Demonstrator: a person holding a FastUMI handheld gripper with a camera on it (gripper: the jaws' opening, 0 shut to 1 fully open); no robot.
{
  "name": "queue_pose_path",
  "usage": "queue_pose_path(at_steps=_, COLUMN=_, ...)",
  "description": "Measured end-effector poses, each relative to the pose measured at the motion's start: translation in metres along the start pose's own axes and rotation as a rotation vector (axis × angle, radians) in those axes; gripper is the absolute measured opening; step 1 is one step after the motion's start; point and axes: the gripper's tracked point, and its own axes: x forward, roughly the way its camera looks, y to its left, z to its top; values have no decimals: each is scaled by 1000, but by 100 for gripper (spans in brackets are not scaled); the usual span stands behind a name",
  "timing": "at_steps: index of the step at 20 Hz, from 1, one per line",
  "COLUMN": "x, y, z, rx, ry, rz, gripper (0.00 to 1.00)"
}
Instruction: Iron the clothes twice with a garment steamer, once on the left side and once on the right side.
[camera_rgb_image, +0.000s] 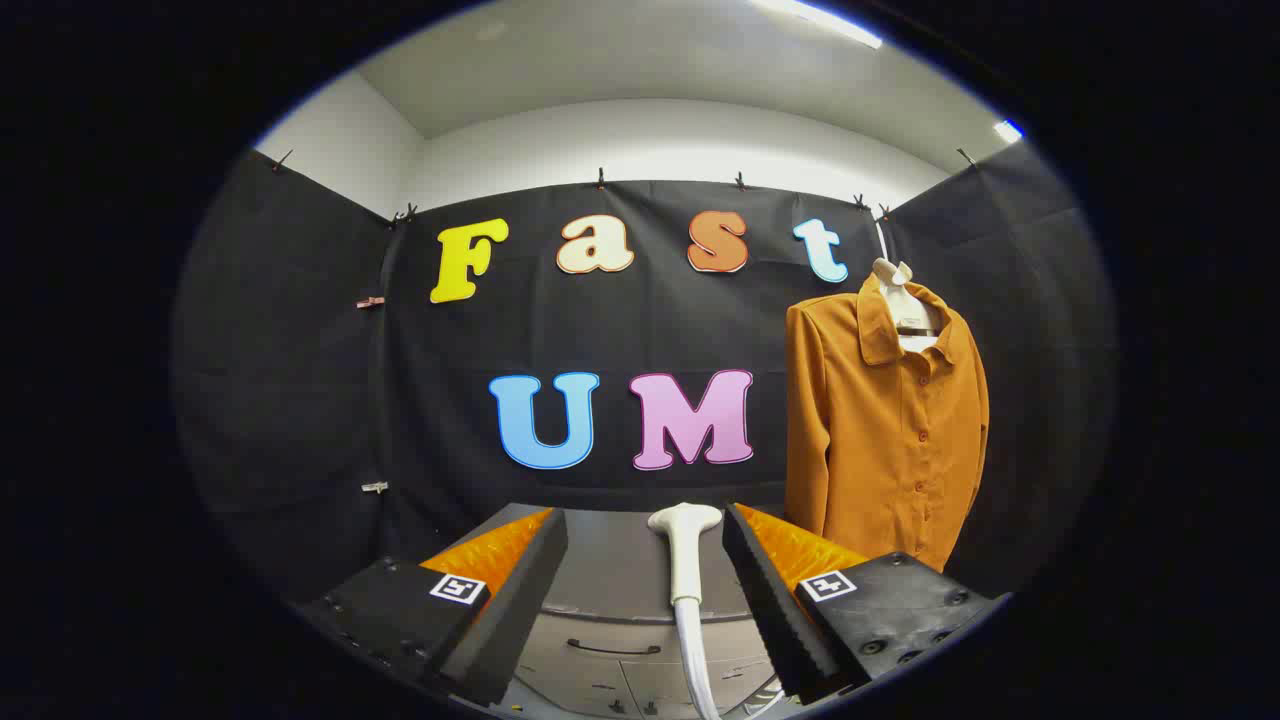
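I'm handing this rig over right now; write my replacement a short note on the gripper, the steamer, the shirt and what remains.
Gripper: open, fingers spread, holding nothing.
White garment steamer head with its white hose: between the fingers, closer to the right one, standing upright above the grey cabinet top. Neither finger appears to press on it.
Orange button-up long-sleeved shirt: hanging on a white hanger against the black booth wall, beyond the fingers and off to the right.
Done: nothing that shows; the steamer is not yet grasped.
Left: close on the steamer, carry it to the shirt, one pass on the left side, one on the right.
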Motion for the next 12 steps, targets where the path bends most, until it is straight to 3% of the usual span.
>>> queue_pose_path(at_steps=12, x=12, y=-7, z=-7, rx=-6, ry=35, rz=-24, gripper=98)
